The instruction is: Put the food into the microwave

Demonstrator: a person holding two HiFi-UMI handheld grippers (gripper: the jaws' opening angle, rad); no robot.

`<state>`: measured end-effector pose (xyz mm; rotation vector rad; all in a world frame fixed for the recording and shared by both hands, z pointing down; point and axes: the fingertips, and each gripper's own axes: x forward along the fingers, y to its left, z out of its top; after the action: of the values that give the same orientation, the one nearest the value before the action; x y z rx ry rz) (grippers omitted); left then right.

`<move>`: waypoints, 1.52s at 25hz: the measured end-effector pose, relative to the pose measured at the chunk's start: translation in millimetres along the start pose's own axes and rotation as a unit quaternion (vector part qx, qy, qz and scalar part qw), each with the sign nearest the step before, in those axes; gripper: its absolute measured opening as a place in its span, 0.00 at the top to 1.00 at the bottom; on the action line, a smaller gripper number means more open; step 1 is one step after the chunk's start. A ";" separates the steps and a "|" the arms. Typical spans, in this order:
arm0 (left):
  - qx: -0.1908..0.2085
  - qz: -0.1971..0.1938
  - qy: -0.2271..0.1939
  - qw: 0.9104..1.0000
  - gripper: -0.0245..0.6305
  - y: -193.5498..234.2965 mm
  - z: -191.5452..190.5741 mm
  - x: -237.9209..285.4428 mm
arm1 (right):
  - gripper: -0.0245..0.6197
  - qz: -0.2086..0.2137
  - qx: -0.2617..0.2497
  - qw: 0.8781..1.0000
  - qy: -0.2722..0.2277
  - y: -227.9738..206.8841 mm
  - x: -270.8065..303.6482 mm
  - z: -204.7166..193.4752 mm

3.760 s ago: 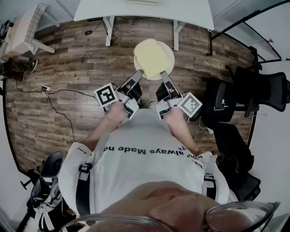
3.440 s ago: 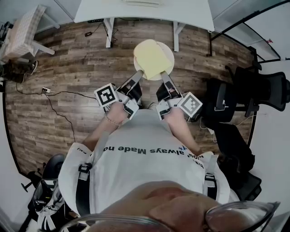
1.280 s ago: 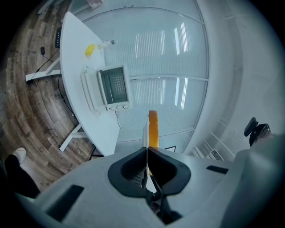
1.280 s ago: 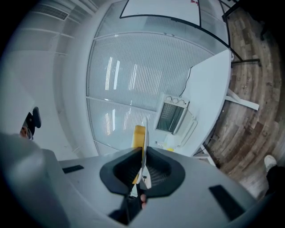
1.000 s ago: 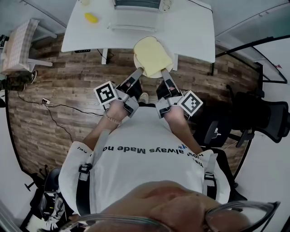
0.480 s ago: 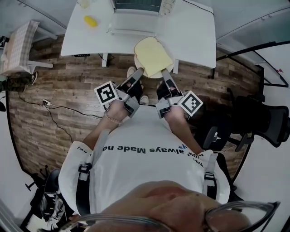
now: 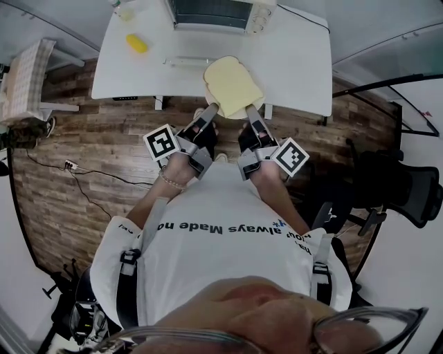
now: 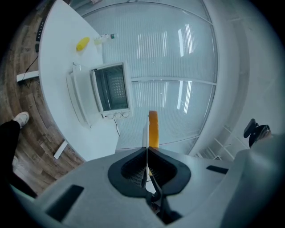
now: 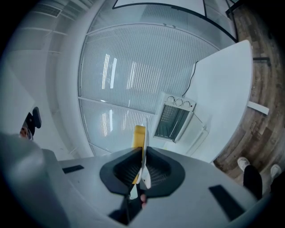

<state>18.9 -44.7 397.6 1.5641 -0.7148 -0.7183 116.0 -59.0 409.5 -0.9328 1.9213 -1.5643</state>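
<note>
Head view, load: a pale yellow, soft-looking square slice of bread [image 7: 232,84] lies flat on a round white plate [image 7: 208,95], held level above the near edge of the smooth white table [image 7: 297,62].
Head view, tongs: left gripper [image 7: 211,110] and right gripper [image 7: 250,112] pinch the plate's near rim side by side.
Head view, bearing: the boxy white microwave [image 7: 211,12] stands straight ahead at the table's far side, its door seemingly folded open; both grippers are about equally near it.
Left gripper view, jaws: clamped on the thin plate edge, browned crust alongside; microwave [image 8: 109,87] far and left.
Right gripper view, jaws: clamped likewise on the rim; microwave [image 9: 173,118] far and right.
</note>
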 end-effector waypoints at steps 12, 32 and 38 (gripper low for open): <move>-0.008 -0.002 0.015 1.000 0.94 14.0 113.3 46.2 | 0.92 -0.013 -0.001 1.000 -0.014 0.3 118.1 22.0; -0.008 -0.001 0.026 1.000 0.94 30.6 271.5 97.8 | 0.92 -0.014 0.000 1.000 -0.021 8.4 284.1 42.7; -0.011 0.001 0.030 1.000 0.94 35.7 277.6 111.9 | 0.92 -0.025 0.003 0.999 -0.020 1.2 293.0 53.1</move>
<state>-131.2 -306.1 400.5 1.5579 -0.6624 -0.6739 -34.7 -315.9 410.3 -1.0088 1.8782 -1.5658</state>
